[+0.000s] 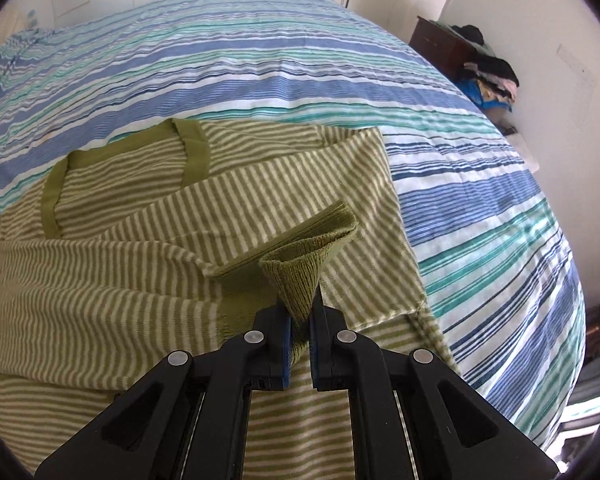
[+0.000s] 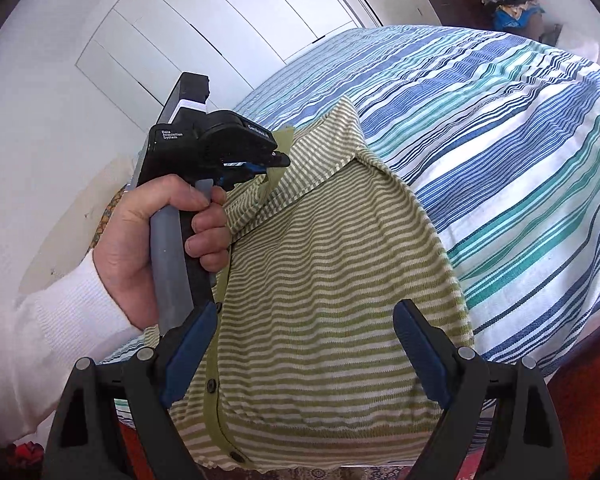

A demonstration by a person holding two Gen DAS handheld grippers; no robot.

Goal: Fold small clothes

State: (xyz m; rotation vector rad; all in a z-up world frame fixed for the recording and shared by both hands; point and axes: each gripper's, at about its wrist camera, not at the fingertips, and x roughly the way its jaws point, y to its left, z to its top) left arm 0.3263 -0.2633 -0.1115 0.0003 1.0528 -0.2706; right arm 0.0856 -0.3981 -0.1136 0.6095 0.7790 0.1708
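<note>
Left tool [image 1: 300,322] pinches cardigan cuff [image 1: 300,276].

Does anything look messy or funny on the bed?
Only a little. The striped green cardigan lies rumpled and half folded on the bed cover. Its ribbed cuff sticks up, pinched in the left hand-held gripper. Nothing looks torn or spilled.

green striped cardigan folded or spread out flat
Partly folded: the cardigan has a sleeve laid across its body, cuff pinched in the left gripper.

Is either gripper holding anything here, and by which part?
The left gripper pinches the striped cardigan by its ribbed sleeve cuff. The right gripper is open, holding nothing.
</note>
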